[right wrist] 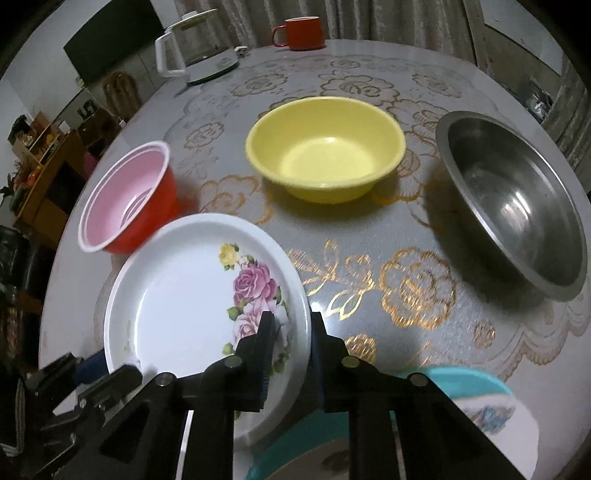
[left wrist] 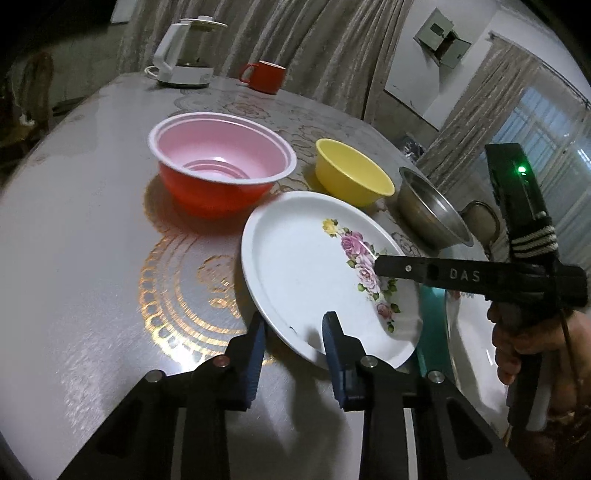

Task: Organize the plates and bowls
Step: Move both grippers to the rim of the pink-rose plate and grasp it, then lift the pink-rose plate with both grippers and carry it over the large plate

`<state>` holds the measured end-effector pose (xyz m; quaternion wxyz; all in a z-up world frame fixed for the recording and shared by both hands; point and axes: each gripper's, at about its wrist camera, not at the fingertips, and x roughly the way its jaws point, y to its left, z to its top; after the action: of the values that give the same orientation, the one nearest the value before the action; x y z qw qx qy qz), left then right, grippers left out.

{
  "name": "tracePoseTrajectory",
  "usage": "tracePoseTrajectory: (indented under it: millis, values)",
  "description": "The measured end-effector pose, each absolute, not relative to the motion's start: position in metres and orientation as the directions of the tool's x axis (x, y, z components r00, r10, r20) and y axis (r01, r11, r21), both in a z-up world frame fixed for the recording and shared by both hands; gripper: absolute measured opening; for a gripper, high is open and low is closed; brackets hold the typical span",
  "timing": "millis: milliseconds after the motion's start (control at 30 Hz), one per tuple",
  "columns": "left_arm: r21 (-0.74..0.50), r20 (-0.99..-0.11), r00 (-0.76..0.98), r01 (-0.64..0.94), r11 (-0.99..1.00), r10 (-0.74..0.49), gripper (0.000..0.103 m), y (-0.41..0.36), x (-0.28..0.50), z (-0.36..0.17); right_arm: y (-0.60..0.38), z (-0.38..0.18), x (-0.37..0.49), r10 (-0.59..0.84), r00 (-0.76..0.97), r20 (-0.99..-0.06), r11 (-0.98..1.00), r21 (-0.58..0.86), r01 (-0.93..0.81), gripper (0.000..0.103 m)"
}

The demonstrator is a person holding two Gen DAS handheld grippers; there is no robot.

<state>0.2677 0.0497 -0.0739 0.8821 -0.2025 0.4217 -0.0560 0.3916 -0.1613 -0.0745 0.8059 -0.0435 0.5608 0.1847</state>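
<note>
A white plate with pink roses is tilted above the table, over a teal plate. My right gripper is shut on the plate's right rim, with one pad inside and one outside. One of its fingers reaches over the roses in the left wrist view. My left gripper straddles the near rim. Bare plate still shows between the rim and its inner finger. A red bowl with a pink inside, a yellow bowl and a steel bowl stand behind.
A white kettle and a red mug stand at the far edge of the round table. A second white plate with a blue pattern lies on the teal one. A hand holds the right gripper's handle.
</note>
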Motion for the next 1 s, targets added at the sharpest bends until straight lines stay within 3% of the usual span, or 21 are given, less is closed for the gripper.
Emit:
tracePoseTrajectory:
  millis: [467, 667, 833, 1000]
  values:
    - [-0.353, -0.743, 0.633, -0.093, 0.931, -0.218, 0.032, 0.079, 0.218, -0.072, -0.131, -0.074, 0.322, 0.3, 0.338, -0.892, 0.893, 0.137, -0.43, 0.016]
    - [-0.372, -0.734, 0.637, -0.089, 0.924, -0.235, 0.034, 0.087, 0.213, -0.077, -0.126, -0.074, 0.297, 0.311, 0.434, -0.846, 0.896, 0.108, -0.431, 0.019]
    - [-0.258, -0.74, 0.654, -0.057, 0.965, -0.159, 0.035, 0.074, 0.211, -0.074, -0.111, -0.075, 0.292, 0.272, 0.493, -0.827, 0.898, 0.035, -0.438, 0.019]
    - [-0.248, -0.737, 0.66, -0.064, 0.967, -0.145, 0.035, 0.076, 0.204, -0.076, -0.113, -0.072, 0.287, 0.302, 0.496, -0.814, 0.89, 0.054, -0.453, 0.019]
